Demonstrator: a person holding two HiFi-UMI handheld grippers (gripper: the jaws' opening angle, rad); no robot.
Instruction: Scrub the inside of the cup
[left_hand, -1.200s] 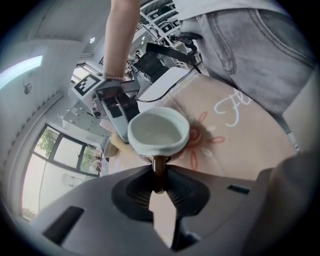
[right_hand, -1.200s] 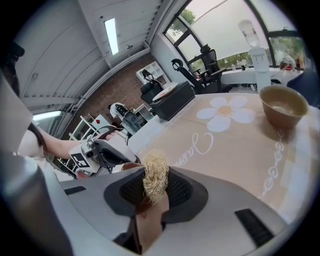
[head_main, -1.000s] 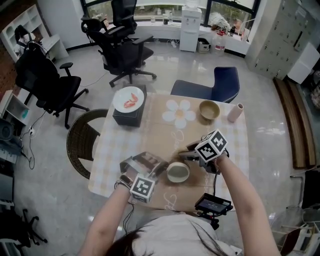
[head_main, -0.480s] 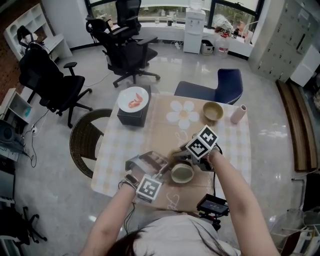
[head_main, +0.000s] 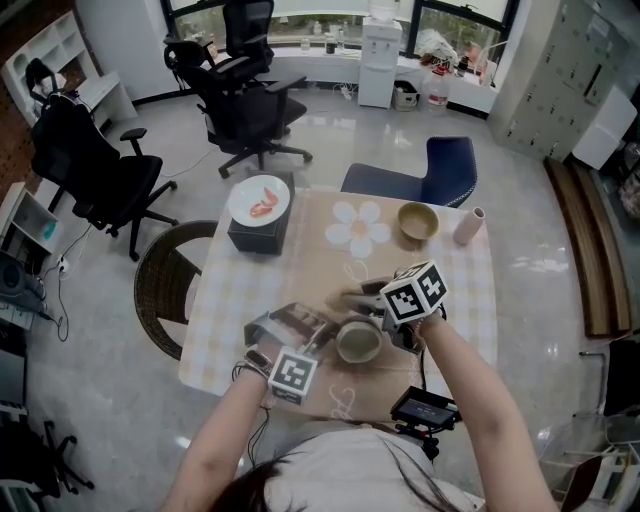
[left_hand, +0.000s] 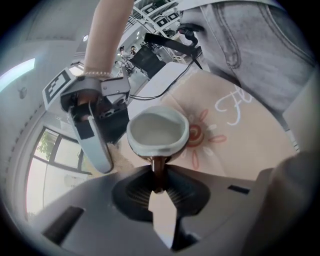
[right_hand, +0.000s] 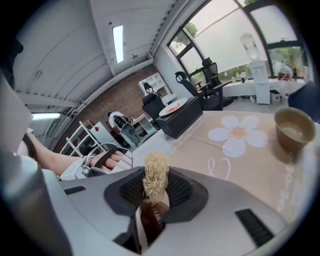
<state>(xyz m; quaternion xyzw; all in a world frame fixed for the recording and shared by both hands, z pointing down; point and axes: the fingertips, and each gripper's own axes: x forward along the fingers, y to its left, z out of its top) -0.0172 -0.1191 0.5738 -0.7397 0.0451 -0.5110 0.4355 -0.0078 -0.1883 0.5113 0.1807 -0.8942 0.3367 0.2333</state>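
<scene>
Since the earlier frame my right hand-held gripper has lifted up and aside from the cup. Its jaws pinch the brown-handled scrub brush with a straw-coloured fibre tuft. My left hand-held gripper clamps the handle of the brown ceramic cup with a pale inside, mouth up, over the beige flower-print counter. The cup mouth lies below and left of the brush. It is cut off in the right gripper view, so I cannot judge the gap from tuft to rim.
</scene>
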